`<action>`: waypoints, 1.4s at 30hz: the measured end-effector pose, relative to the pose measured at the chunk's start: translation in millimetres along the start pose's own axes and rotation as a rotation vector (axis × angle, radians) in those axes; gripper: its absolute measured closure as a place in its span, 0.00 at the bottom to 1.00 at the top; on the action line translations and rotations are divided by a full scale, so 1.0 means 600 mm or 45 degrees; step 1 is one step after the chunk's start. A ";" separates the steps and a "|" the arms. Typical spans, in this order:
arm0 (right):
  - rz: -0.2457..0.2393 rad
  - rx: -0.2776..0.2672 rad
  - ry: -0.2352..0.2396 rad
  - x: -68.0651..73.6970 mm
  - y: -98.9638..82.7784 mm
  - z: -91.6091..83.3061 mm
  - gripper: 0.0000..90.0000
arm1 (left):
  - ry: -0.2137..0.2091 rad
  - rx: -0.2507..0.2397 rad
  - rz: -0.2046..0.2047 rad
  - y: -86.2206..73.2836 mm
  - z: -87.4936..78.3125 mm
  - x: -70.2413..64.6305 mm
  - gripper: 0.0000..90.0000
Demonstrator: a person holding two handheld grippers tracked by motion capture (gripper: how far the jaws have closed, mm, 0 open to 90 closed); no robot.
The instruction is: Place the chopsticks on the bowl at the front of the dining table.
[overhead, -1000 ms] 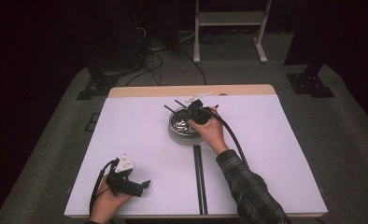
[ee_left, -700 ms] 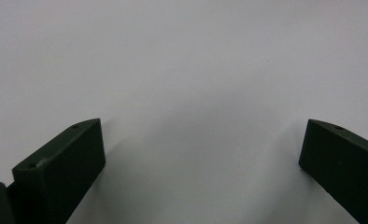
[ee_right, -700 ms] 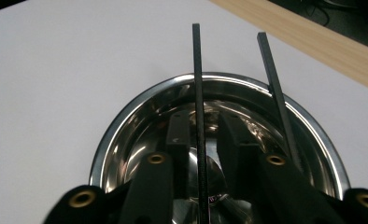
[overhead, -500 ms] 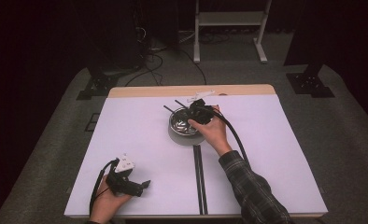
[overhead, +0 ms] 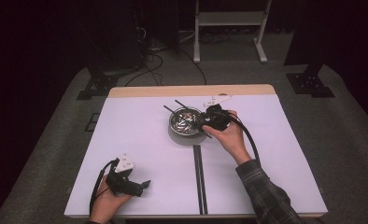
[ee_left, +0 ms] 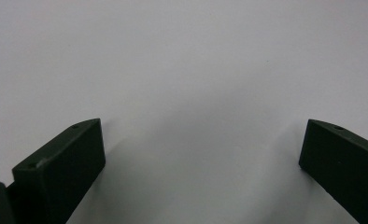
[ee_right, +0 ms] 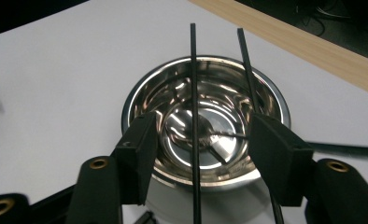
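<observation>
A shiny steel bowl (overhead: 182,133) stands at the middle of the white table, and its rim (ee_right: 210,59) is close in front of my right gripper. Two thin black chopsticks (overhead: 169,108) lie side by side across the bowl. My right gripper (overhead: 205,124) sits at the bowl's right edge, pointing over it. Its jaws have just been opening. One chopstick (ee_right: 193,84) runs between the open right gripper (ee_right: 203,123) jaws without touching the pads; the other chopstick (ee_right: 246,56) passes by the right jaw. My left gripper (overhead: 145,184) rests open near the front left, its jaws (ee_left: 203,128) wide over bare table.
A dark seam strip (overhead: 198,177) runs from the bowl toward the front edge. A wooden strip (overhead: 191,91) borders the table's far side. Beyond it are floor cables (overhead: 149,56) and a metal stand (overhead: 229,18) in the dark.
My right gripper has drawn back to the right from over the bowl. The left hand has stayed put.
</observation>
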State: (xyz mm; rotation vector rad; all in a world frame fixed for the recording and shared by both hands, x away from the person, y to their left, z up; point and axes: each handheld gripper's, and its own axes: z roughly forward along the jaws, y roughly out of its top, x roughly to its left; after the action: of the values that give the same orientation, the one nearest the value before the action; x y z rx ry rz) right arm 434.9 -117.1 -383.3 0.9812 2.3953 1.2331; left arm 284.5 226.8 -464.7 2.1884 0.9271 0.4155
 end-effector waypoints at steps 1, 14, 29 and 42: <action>0.005 0.000 -0.003 -0.001 -0.002 -0.003 0.42 | 0.000 0.000 0.000 0.000 0.000 0.000 0.00; 0.030 -0.006 -0.020 -0.016 -0.046 -0.051 0.29 | 0.000 0.001 -0.002 0.000 0.000 0.000 0.00; 0.055 0.003 -0.012 -0.031 -0.103 -0.074 0.25 | 0.000 0.001 0.001 0.000 0.000 0.000 0.00; 0.073 0.036 0.030 -0.036 -0.118 -0.053 0.24 | 0.000 0.001 0.001 0.000 0.000 0.000 0.00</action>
State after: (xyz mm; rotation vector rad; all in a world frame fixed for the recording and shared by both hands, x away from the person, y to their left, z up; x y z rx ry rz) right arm 402.8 -179.9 -421.9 1.0559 2.4249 1.2409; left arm 284.5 226.9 -464.6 2.1896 0.9270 0.4153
